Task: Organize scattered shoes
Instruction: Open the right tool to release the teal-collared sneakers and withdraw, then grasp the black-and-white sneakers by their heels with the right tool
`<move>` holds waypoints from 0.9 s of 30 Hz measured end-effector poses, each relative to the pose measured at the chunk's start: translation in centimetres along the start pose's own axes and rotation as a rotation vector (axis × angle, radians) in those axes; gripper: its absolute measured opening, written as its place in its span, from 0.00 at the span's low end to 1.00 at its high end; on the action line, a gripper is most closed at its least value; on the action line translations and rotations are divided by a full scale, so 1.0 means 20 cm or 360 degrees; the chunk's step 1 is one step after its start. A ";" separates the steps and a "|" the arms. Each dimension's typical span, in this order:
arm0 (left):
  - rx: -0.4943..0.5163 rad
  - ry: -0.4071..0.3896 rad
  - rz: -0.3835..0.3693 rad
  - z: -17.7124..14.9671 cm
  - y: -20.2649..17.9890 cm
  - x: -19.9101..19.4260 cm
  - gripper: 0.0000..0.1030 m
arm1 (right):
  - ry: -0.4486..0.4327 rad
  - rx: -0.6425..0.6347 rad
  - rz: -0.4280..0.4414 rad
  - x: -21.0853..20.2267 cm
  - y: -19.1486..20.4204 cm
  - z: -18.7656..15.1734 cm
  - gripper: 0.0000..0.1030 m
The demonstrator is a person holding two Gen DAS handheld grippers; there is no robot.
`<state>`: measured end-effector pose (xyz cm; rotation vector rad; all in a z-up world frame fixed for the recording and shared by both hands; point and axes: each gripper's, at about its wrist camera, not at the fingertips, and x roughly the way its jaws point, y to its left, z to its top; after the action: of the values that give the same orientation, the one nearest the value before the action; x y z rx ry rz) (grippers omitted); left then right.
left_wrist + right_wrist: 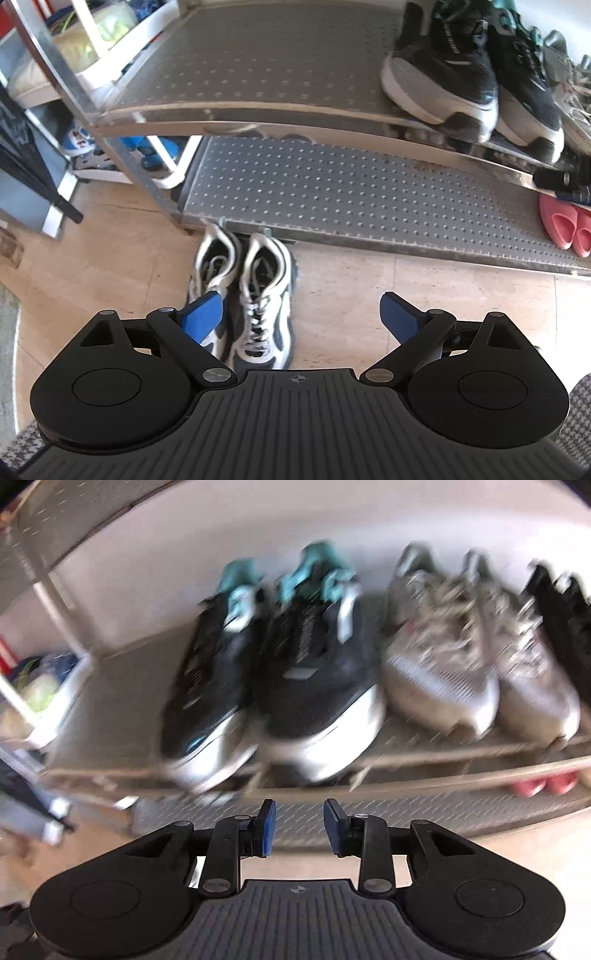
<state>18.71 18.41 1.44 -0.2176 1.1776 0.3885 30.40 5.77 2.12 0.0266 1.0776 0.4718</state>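
A pair of white and navy sneakers (pixel 255 295) stands on the tiled floor in front of the metal shoe rack (pixel 258 110), toes toward me. My left gripper (pixel 299 314) hangs open above them, its left blue pad over the left shoe, nothing held. On the rack's upper shelf sits a pair of black sneakers with teal collars (pixel 280 672), also seen in the left wrist view (pixel 443 74). My right gripper (pixel 299 827) is in front of that shelf's edge, below the black pair, jaws partly apart with nothing between them. The right wrist view is blurred.
Grey sneakers (pixel 461 657) and dark shoes (pixel 561 613) stand right of the black pair. Pink slippers (pixel 565 225) lie on the lower shelf (pixel 332 192). A white cart with bags (pixel 92 44) and blue items (pixel 81 140) stands left of the rack.
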 end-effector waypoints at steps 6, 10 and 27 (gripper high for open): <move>-0.0001 0.0115 0.0023 -0.04 0.17 0.05 0.93 | 0.0212 -0.0207 0.0001 0.12 0.15 -0.11 0.47; 0.0066 0.0128 -0.0033 -0.07 0.14 0.03 0.93 | 0.0172 -0.0157 -0.0075 0.11 0.14 -0.12 0.69; 0.0095 0.0066 -0.0009 -0.08 0.12 0.01 0.93 | 0.0226 -0.0196 -0.0070 0.16 0.18 -0.08 0.74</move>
<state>16.38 20.00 0.80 -0.1780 1.2275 0.3450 28.96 9.92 -0.35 -0.1410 1.1839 0.5054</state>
